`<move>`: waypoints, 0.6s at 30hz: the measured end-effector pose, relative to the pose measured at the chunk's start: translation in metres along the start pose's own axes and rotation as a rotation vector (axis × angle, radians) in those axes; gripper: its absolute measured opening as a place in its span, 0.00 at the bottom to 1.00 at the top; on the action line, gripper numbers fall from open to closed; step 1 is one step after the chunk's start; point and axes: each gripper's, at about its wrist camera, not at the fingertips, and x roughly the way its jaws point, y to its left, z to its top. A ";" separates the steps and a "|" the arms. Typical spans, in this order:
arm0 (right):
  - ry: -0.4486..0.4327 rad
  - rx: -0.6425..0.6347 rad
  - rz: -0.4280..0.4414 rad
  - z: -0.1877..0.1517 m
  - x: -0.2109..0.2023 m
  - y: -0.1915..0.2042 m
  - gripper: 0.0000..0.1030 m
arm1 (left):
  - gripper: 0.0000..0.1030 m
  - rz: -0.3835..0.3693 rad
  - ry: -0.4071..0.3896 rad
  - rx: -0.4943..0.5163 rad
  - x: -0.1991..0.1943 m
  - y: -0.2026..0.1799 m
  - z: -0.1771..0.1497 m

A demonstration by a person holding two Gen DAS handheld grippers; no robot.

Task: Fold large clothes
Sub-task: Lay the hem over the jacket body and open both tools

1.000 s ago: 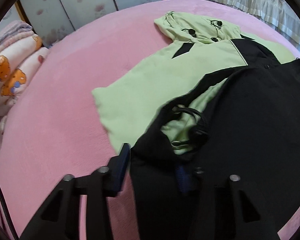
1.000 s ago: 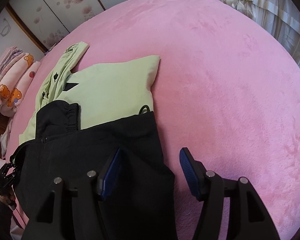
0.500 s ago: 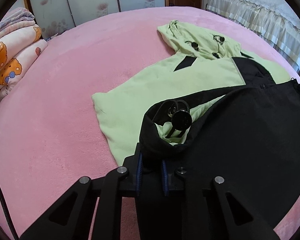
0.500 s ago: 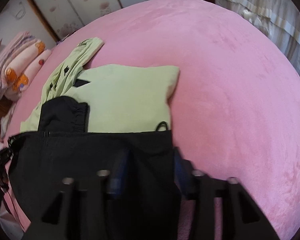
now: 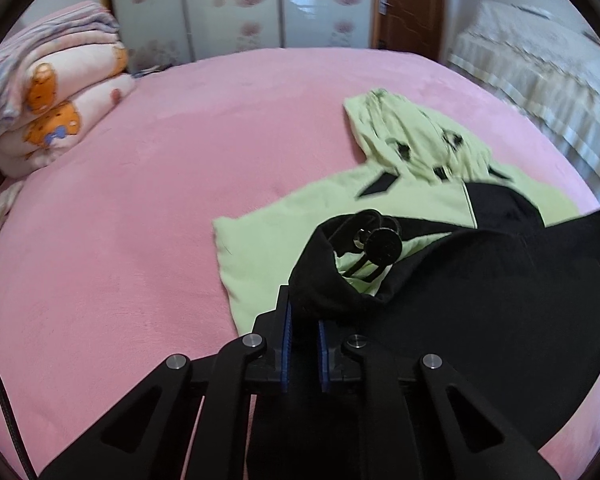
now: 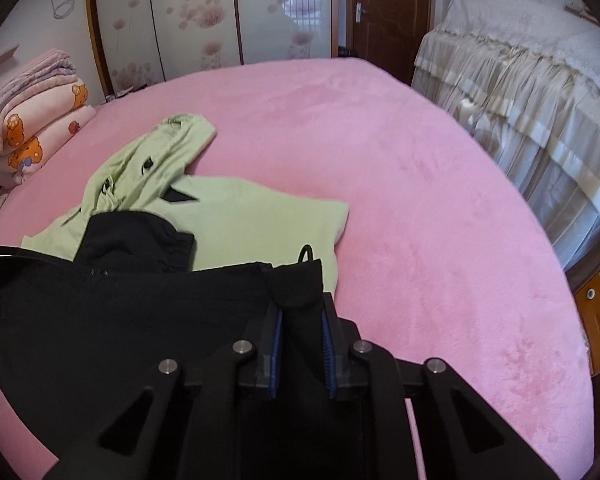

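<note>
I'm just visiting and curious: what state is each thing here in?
Black hem: lifted off the bed, pinched at two corners.
Green hooded top: spread flat, partly covered.
Left gripper: shut on cloth.
Right gripper: jaws closing on cloth.
Blankets: folded, stacked.
Door: closed.

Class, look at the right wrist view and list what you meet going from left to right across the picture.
Folded blankets → green hooded garment → right tongs closing on the black garment → bare pink bedspread → second bed with a ruffled cover.
</note>
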 end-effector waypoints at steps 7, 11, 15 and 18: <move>-0.131 0.036 -0.012 0.043 -0.036 0.006 0.15 | 0.06 0.078 -0.065 -0.099 -0.024 0.000 0.033; -0.165 0.050 -0.017 0.075 -0.029 0.010 0.15 | 0.06 0.123 -0.090 -0.137 -0.020 0.007 0.056; -0.174 0.052 -0.037 0.102 0.001 0.018 0.15 | 0.06 0.166 -0.086 -0.152 0.009 0.007 0.077; -0.152 0.055 -0.057 0.114 0.035 0.027 0.15 | 0.06 0.191 -0.057 -0.170 0.041 0.009 0.087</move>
